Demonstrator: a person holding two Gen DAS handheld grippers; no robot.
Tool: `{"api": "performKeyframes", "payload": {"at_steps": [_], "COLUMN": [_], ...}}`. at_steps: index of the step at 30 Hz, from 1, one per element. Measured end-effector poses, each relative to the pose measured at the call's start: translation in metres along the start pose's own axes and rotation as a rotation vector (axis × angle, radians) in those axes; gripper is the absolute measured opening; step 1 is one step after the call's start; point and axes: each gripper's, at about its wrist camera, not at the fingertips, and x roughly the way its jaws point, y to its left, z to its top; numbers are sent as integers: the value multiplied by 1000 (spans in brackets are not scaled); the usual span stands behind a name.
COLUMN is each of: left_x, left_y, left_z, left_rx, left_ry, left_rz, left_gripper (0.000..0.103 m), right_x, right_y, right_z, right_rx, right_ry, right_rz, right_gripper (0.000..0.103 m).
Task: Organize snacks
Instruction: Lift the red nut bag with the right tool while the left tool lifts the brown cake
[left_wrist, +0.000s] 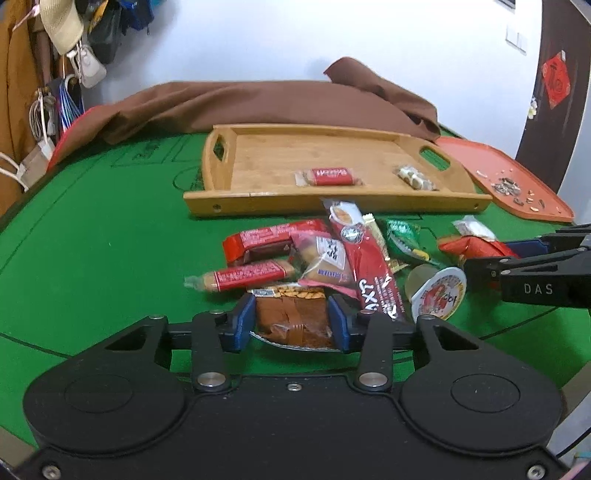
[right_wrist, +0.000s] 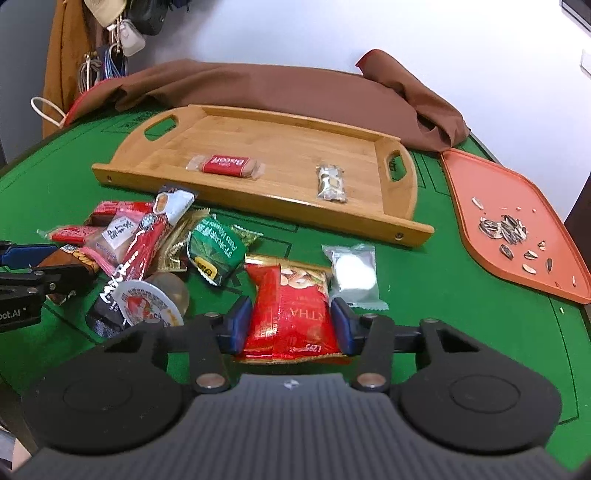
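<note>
1. Left gripper (left_wrist: 291, 322) closed on a brown foil-edged snack pack (left_wrist: 291, 319), blue fingers (left_wrist: 242, 321) pressed to both sides, low over the green felt bench (left_wrist: 92, 258) at the near edge of the snack pile.
2. Right gripper (right_wrist: 290, 325) clamped on a red crinkled nut packet (right_wrist: 291, 314), just beside a white sealed pouch (right_wrist: 352, 275).
3. Long wooden tray with cut-out handles (right_wrist: 258, 199) beyond the pile, holding only a red biscuit bar (right_wrist: 226, 165) and a small clear nut sachet (right_wrist: 331, 183) — most snacks not yet moved.
4. Best done by lifting straight up before travelling, clearing the tray's front wall, and setting each packet down flat on bare wood — apart from the two already there.
5. Readable: "Biscoff" on the bar, "THA" on the red packet, "DAS" on the right gripper's body.
</note>
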Motion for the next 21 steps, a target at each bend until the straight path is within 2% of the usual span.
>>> {"api": "performKeyframes", "payload": {"at_steps": [2, 3, 4, 11, 14, 15, 16, 18, 21], "left_x": [-6, -9, -12, -24, -22, -20, -20, -18, -19], "left_y": [0, 1, 2, 6, 8, 8, 6, 3, -2], "left_z": [2, 3, 5, 8, 3, 0, -2, -7, -12], "left_rx": [0, -3, -7, -12, -31, -27, -19, 3, 28], "left_ry": [-13, -21, -29, -50, -38, -33, -33, -33, -40], "left_rz": [-6, -8, -6, -15, -20, -13, 0, 30, 46], "left_gripper": [36, 15, 3, 3, 10, 17, 33, 48, 53], "right_x": [-4, -6, -9, -19, -19, -18, -17, -15, -15], "right_y": [-2, -3, -4, -3, -4, -4, -4, -5, -6], "right_z": [2, 4, 5, 11, 10, 9, 8, 6, 4], "right_rx": [16, 24, 29, 26, 29, 32, 35, 41, 50], "right_ry": [-6, -10, -15, -52, -47, -44, -39, -30, -24], "right_rz": [10, 16, 19, 8, 11, 10, 9, 10, 11], "right_gripper": [51, 51, 51, 50, 50, 51, 51, 51, 52]}}
